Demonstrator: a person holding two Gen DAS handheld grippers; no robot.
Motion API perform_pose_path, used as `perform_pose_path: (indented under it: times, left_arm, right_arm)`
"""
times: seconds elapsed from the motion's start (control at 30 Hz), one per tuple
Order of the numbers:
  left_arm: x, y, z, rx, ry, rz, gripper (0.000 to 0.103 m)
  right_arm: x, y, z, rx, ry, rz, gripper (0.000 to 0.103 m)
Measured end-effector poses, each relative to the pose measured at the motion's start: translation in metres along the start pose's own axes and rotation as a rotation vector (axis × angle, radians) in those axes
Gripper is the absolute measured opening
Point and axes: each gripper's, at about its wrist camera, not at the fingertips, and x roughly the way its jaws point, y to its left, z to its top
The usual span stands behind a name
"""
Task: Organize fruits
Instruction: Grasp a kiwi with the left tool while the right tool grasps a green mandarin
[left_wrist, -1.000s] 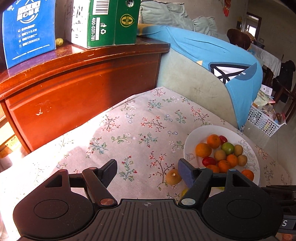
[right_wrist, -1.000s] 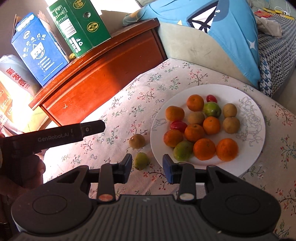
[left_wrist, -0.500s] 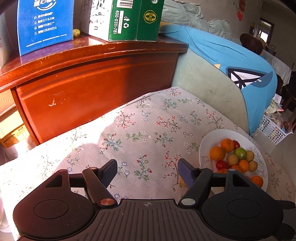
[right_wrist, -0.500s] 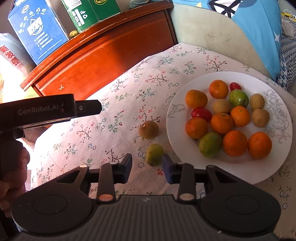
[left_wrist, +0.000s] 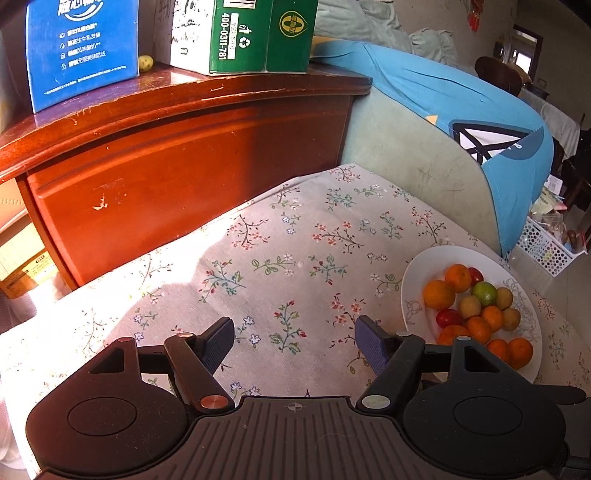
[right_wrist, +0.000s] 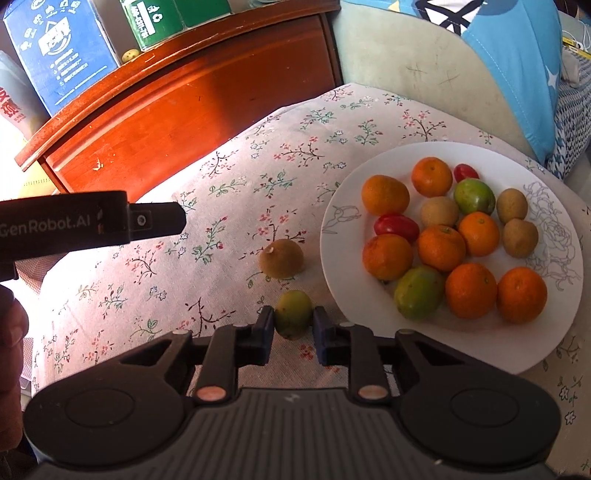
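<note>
Both grippers hang over the floral cloth (left_wrist: 295, 258). Taken from the left, the left gripper (left_wrist: 294, 341) stands with its jaws wide apart and nothing between them, only cloth below. Its own view shows the blue carton (left_wrist: 83, 51) and green carton (left_wrist: 258, 35) on the wooden cabinet (left_wrist: 184, 147), and the white plate (left_wrist: 417, 266) of fruit at the right edge, but neither of the two loose fruits. The right wrist view does show them: a brown kiwi (right_wrist: 280, 258) lying on the cloth just left of the plate (right_wrist: 340, 229), and nearer the camera a small green-yellow fruit (right_wrist: 293, 314) clamped between the pads of the right gripper (right_wrist: 293, 328), still down on the cloth beside the plate rim. That view also catches the left gripper's body at the far left. Compared with a second ago, the right gripper has closed in and shut on the green-yellow fruit, which then lay ahead of open jaws; the left gripper's gap is unchanged.
</note>
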Motion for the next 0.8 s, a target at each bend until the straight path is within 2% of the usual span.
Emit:
perform_pose_path:
  times: [0.23, 0.47, 0.6, 0.67, 0.8]
  left_arm:
    - [0.004, 0.005, -0.005, 0.020, -0.003, 0.013, 0.071]
    - [0.024, -0.015, -0.018, 0.118, 0.035, -0.084, 0.070]
    - [0.031, -0.033, -0.021, 0.181, 0.007, -0.122, 0.069]
    - [0.035, -0.041, -0.021, 0.222, 0.006, -0.132, 0.063]
    - [0.045, -0.053, -0.026, 0.276, 0.019, -0.154, 0.057]
  right_arm:
    - [-0.029, -0.007, 0.006, 0.002, -0.043, 0.042, 0.022]
    - [-0.071, -0.030, 0.015, 0.067, -0.100, 0.048, 0.022]
    - [-0.082, -0.042, 0.022, 0.109, -0.131, 0.052, 0.022]
    - [-0.085, -0.046, 0.024, 0.126, -0.141, 0.052, 0.022]
    - [-0.088, -0.052, 0.026, 0.145, -0.154, 0.051, 0.022]
